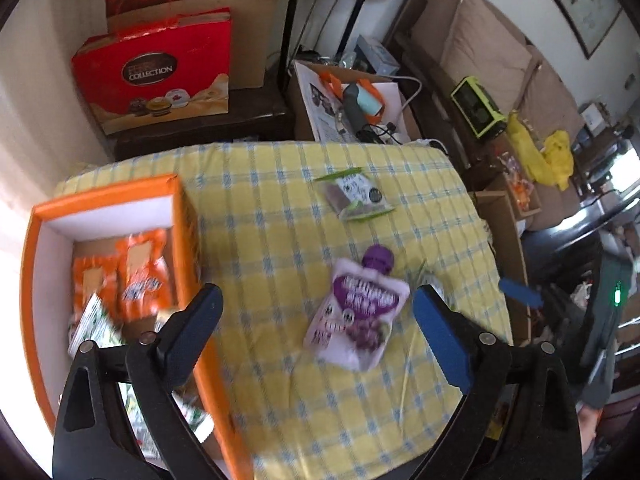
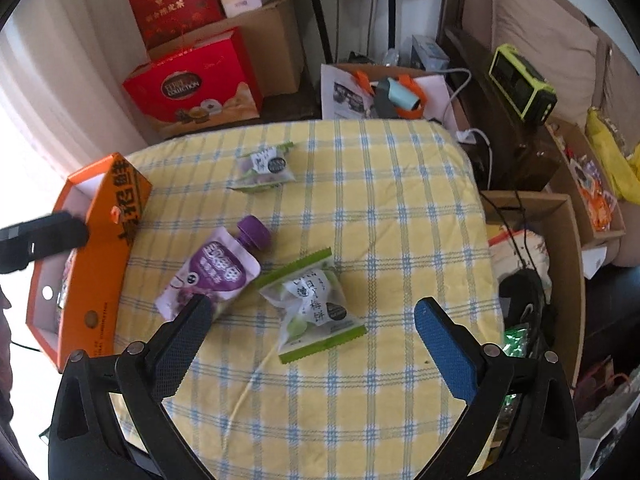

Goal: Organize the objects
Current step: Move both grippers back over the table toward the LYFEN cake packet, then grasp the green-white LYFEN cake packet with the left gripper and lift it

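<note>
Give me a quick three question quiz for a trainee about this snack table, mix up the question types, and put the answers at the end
1. True or false: the purple pouch lies inside the orange box.
2. How many green-edged snack packets lie on the checked cloth? A) one B) two C) three
3. Fill in: the jaws of the right gripper stand ____.

Key: 1 false, it lies on the cloth beside the box. 2 B, a near packet and a far packet. 3 open, holding nothing.
</note>
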`<state>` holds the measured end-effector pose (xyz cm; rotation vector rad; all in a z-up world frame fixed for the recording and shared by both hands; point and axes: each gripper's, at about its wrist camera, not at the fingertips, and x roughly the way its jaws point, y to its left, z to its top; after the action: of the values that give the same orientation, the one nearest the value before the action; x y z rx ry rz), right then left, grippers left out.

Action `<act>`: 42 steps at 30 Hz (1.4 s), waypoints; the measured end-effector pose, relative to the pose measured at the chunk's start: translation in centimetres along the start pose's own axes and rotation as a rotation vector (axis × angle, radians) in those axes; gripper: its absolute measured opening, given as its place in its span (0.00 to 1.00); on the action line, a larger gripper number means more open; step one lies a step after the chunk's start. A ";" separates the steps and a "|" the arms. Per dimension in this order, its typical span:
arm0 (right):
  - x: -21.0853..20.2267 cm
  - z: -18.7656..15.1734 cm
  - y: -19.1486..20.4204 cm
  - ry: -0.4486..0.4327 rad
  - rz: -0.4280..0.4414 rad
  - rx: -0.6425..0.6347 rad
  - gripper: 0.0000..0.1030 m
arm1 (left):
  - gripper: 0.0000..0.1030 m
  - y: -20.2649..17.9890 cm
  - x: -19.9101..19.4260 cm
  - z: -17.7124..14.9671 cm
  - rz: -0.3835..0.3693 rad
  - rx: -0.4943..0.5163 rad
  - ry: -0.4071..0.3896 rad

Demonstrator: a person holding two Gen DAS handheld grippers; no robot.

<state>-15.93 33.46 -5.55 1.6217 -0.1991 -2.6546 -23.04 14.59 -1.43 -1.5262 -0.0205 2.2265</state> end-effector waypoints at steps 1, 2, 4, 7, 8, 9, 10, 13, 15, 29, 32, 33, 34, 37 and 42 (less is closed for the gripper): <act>0.3 -0.1 -0.2 0.004 0.005 -0.001 0.97 | 0.91 -0.3 0.5 0.5 0.003 0.007 0.002; 0.5 -0.2 -0.3 0.008 0.010 -0.001 0.97 | 0.91 -0.6 1.1 1.0 0.002 0.015 0.006; 1.0 -0.3 -0.5 0.018 0.020 -0.005 0.96 | 0.91 -1.0 2.6 1.8 0.006 0.007 0.024; 1.8 -0.3 -0.7 0.035 0.041 -0.010 0.95 | 0.90 -1.3 4.8 2.7 -0.011 -0.024 0.061; 2.0 -0.4 -0.8 0.039 0.050 -0.010 0.95 | 0.90 -1.3 5.4 3.0 -0.012 -0.041 0.069; 2.1 -0.4 -0.9 0.041 0.052 -0.013 0.94 | 0.90 -1.3 6.1 3.4 -0.025 -0.061 0.076; 2.3 -0.5 -0.8 0.039 0.051 -0.020 0.93 | 0.90 -1.4 6.8 3.9 -0.034 -0.078 0.084; 2.3 -0.7 -0.7 0.016 0.047 -0.036 0.92 | 0.90 -1.5 8.7 4.9 -0.053 -0.107 0.108; 2.4 -0.8 -0.6 0.005 0.047 -0.039 0.90 | 0.90 -1.9 10.2 5.5 -0.050 -0.106 0.129; 5.2 -1.2 -0.2 0.040 0.034 -0.111 0.86 | 0.86 -4.3 16.4 9.0 0.035 -0.055 0.183; 5.9 -1.3 -0.2 0.050 0.036 -0.112 0.77 | 0.77 -4.8 16.5 8.7 0.083 -0.020 0.170; 6.0 -1.3 -0.2 0.048 0.031 -0.118 0.76 | 0.74 -5.0 16.5 8.6 0.108 -0.006 0.164; 6.0 -1.4 -0.1 0.042 0.023 -0.128 0.75 | 0.68 -5.3 16.4 8.3 0.138 0.016 0.157; 6.1 -1.4 0.2 0.039 -0.002 -0.141 0.69 | 0.59 -5.5 16.2 7.9 0.176 0.052 0.141; 5.9 -1.7 0.4 0.027 -0.019 -0.144 0.52 | 0.44 -5.2 15.7 7.7 0.169 0.044 0.135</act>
<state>-17.17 32.42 -11.52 1.6215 0.0084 -2.5915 -32.75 26.77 -10.96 -1.7067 0.2052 2.2290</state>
